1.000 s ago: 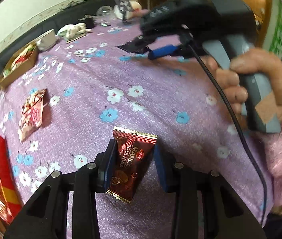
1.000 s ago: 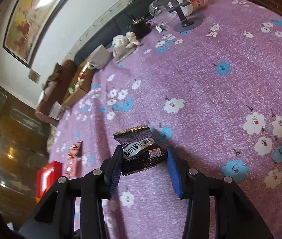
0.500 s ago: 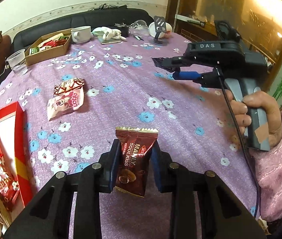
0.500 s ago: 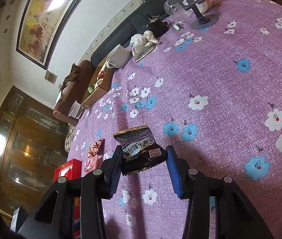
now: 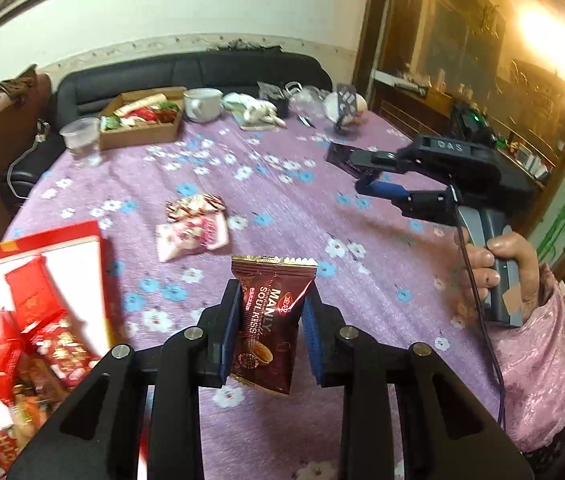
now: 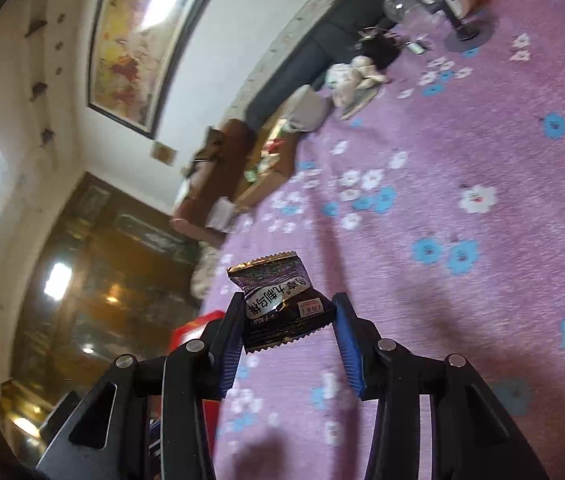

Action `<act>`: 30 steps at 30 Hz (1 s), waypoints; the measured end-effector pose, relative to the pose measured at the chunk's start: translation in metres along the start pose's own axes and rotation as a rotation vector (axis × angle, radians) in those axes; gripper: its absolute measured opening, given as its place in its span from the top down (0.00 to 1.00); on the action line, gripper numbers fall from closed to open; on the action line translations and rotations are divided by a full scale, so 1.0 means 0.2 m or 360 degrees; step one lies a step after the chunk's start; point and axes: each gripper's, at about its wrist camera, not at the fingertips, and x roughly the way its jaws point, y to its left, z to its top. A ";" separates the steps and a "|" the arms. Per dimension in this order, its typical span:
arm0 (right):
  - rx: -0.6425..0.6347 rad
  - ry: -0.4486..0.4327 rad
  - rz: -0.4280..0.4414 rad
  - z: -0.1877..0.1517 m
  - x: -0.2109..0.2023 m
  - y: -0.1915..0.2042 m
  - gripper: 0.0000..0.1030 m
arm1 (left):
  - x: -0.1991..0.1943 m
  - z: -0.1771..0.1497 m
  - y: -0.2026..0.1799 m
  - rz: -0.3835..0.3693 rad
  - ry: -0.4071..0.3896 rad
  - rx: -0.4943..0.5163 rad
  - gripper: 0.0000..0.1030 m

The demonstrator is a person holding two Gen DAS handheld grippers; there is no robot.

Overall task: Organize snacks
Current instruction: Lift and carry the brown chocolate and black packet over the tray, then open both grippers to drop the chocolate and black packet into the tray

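the left gripper (image 5: 269, 322) holds a dark red snack packet (image 5: 270, 320) upright, its jaws pinching the packet from both sides, lifted clear of the purple flowered tabletop (image 5: 282, 200). at about 9 o'clock from it sits an open red box (image 5: 62, 248) at the near edge, with red snack packs (image 5: 30, 320) piled inside. just past the held packet, toward 11 o'clock, two pink-and-white snack packets (image 5: 192, 228) lie touching each other on the cloth. at 2 o'clock a hand (image 5: 498, 276) in a pink sleeve grips the right gripper (image 6: 288, 316), which hangs above the tabletop; in its own view its jaws pinch a black snack packet (image 6: 282, 304) by its two sides, also off the cloth. farther back, near 11 o'clock, a clear plastic cup (image 5: 80, 140) stands beside a cardboard tray (image 5: 142, 124) filled with mixed snacks, and a white mug (image 5: 202, 104) sits just right of the tray. at 12 o'clock lies a pale bundle, possibly a soft toy (image 5: 254, 108); it is too blurred to tell. a black sofa (image 5: 186, 72) runs behind the far edge.
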 end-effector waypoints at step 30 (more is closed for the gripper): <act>-0.0575 0.0192 0.0102 -0.40 0.38 0.73 0.58 | -0.56 -0.19 0.70 0.0332 -0.0334 -0.0361 0.74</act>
